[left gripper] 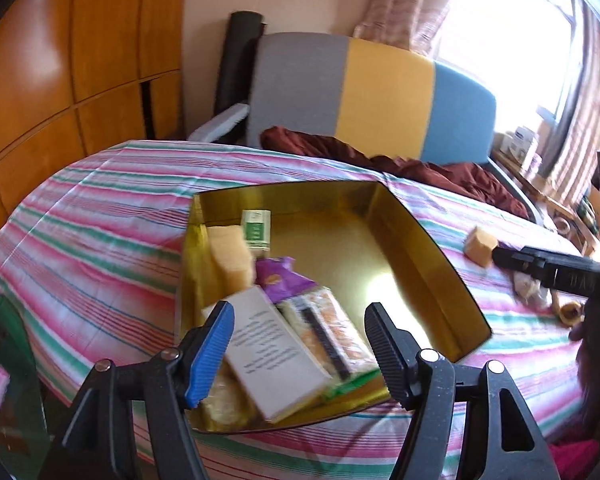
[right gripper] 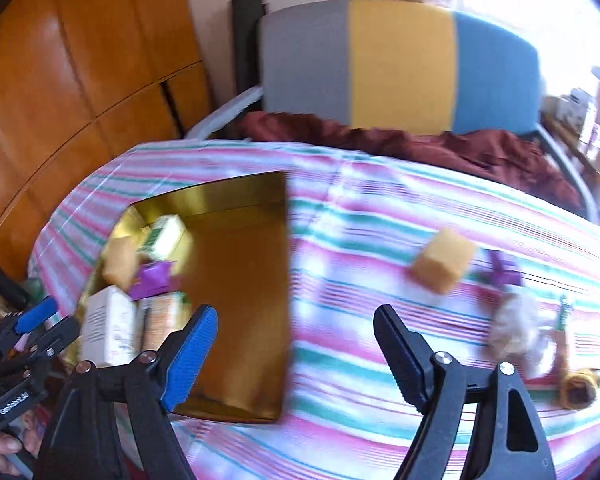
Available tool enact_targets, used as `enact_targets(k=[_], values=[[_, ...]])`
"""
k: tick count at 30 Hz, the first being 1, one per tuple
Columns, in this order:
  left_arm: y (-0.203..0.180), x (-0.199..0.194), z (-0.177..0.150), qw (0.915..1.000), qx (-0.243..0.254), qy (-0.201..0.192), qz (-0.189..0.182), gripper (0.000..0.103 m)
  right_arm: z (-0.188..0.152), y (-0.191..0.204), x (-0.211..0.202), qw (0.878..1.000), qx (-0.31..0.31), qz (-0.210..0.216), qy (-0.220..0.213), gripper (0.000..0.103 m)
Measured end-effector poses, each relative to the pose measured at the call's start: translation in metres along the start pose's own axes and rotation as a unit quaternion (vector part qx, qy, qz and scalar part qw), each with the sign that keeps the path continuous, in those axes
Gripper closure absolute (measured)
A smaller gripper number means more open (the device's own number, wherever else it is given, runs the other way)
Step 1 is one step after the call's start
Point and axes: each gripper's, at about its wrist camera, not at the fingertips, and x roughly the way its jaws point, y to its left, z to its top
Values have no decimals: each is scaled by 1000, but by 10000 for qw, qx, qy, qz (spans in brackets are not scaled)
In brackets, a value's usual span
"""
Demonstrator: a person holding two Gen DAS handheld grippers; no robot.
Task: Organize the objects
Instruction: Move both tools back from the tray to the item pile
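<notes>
**Ana:** Nearest the lens, what do the claws hold?

**Ben:** Nothing. The left gripper (left gripper: 300,344) hangs with its jaws apart above the near end of the gold box (left gripper: 428,240), nothing pressed between the pads. The right gripper (right gripper: 296,356) stands wide apart over the box's right edge and the striped cloth (right gripper: 360,432), also bare.

**Ana:** And the loose things?

**Ben:** 1 tan sponge block (right gripper: 444,266) lies on the cloth ahead and right of the right gripper, well apart from it. Near it are a purple wrapper (right gripper: 504,270), a crumpled clear wrapper (right gripper: 512,328) and a small yellow roll (right gripper: 578,390).

**Ana:** Inside the box?

**Ben:** All crowded to its left side: a white carton (left gripper: 272,364) just under the left gripper, an orange patterned packet (left gripper: 332,328) beside it, a purple packet (left gripper: 280,280), a second sponge (left gripper: 232,256), and a green-and-white carton (left gripper: 256,228) farthest back. The right half is bare gold.

**Ana:** Beyond?

**Ben:** A maroon cloth (left gripper: 420,168), a grey, yellow and blue chair back (left gripper: 380,92), wooden cabinet doors (left gripper: 60,60) left, a bright curtained window (left gripper: 520,20) right.
</notes>
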Motion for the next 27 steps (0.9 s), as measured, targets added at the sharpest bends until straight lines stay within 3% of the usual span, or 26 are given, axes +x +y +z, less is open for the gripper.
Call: enact_targets(k=[5,9,16,20,27], values=[[-25,5,0,9996,244,76,-89,32,1,-74,-22,9964,555,-610,-208,21],[-44,10,0,9987,415,145,-248,32,0,-142,-45,9853,1181,-1110,-536,20],[-90,17,7,9927,999,225,-638,30,-32,-249,-66,9411,2538,-1999,-996,20],[-125,24,15,9867,1328,301,-887,27,-50,-284,-69,9161,3504,-1654,-1034,20],[-192,58,40,9781,1608,557,-1195,26,-54,-289,-69,9170,3683,-1215,-934,20]])
